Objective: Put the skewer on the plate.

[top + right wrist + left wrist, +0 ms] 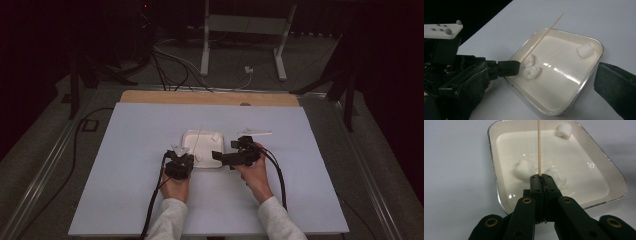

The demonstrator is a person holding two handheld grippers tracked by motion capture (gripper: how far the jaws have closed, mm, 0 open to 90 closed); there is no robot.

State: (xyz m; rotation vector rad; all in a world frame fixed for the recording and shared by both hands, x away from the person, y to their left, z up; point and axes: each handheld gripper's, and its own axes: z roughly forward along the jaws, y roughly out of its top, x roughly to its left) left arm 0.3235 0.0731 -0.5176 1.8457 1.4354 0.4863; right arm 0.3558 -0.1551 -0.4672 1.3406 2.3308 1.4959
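A white square tray (189, 136) (495, 177) (596, 45) sits mid-table on the pale mat. Three white marshmallows lie in it: two close together (525, 168) (559, 178) (533, 72) near my left gripper, and one (564, 130) (585, 50) in the far corner. My left gripper (186, 156) (541, 177) (515, 67) is shut on a thin wooden skewer (539, 145) (544, 35) that points out over the tray, its jaw tips just above the near pair. My right gripper (220, 156) (541, 73) stands open at the tray's right side, its padded fingers (616, 85) spread wide around the tray.
The pale mat (130, 200) covers the table, with a wooden edge (210, 97) showing at the back. Cables trail from both grippers toward the front edge. Beyond the table stand a white metal frame (240, 30) and floor cables in the dark.
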